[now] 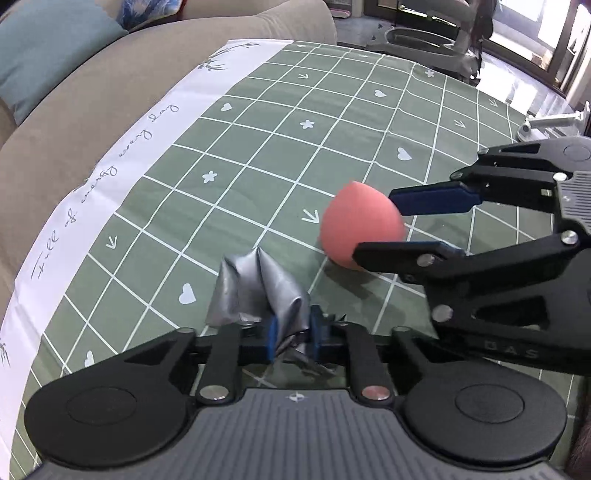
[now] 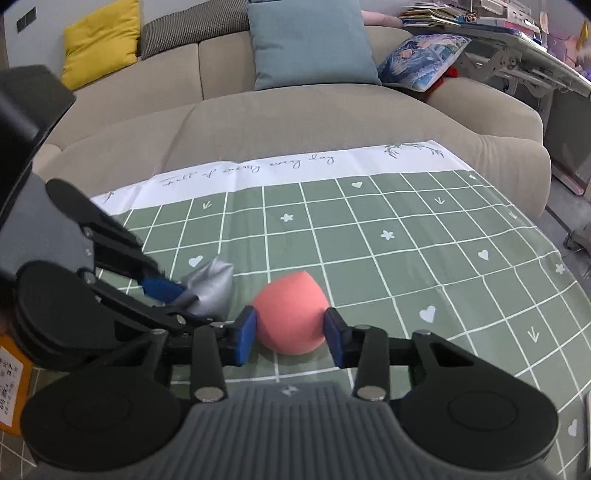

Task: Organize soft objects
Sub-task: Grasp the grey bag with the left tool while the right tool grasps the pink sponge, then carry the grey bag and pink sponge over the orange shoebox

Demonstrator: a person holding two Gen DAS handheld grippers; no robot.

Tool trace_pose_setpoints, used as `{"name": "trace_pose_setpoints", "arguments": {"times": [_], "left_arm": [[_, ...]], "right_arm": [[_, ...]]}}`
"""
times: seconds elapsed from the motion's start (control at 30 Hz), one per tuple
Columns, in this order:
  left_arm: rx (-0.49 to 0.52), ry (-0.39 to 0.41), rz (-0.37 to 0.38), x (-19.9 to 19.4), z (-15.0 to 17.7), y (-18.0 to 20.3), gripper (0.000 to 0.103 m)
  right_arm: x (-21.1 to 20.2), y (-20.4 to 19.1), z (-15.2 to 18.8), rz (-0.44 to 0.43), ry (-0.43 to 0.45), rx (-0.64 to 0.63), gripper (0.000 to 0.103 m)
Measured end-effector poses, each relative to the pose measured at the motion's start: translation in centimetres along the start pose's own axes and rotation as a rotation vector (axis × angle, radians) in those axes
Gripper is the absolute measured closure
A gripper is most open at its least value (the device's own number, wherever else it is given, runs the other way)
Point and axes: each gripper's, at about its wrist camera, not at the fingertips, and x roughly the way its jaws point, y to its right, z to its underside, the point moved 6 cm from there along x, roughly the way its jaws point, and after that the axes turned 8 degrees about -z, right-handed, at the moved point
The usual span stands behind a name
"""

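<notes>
My left tongs (image 1: 291, 332) pinch the silver pouch (image 1: 255, 291); right tongs (image 2: 290, 334) straddle the pink ball (image 2: 291, 314) at table (image 2: 443, 277) centre, unclosed, with the pouch at its nine o'clock. Sorting barely begun.

Green grid-pattern tablecloth (image 2: 424, 258) with white hearts, flowers, arrows; white band with script along far edge. Beige sofa (image 2: 295, 122) directly behind table. On sofa: yellow cushion (image 2: 101, 42) far left, teal cushion (image 2: 314, 44) centre, blue printed cushion (image 2: 421, 61) right. Cluttered desk (image 2: 517, 48) far right. Bright windows (image 1: 557, 22) in left wrist view.
</notes>
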Motion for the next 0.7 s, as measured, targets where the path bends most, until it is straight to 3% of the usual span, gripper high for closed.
{"name": "trace_pose_setpoints", "arguments": {"times": [0.3, 0.7], "left_arm": [[-0.1, 0.013, -0.086, -3.1, 0.5, 0.7, 0.098], [-0.408, 0.069, -0.116, -12.4, 5.8, 2.7, 0.098]], "right_arm": [[-1.1, -0.5, 0.7, -0.005, -0.025, 0.007, 0.071], [-6.6, -4.9, 2.5, -0.1, -0.171, 0.143, 0.07]]}}
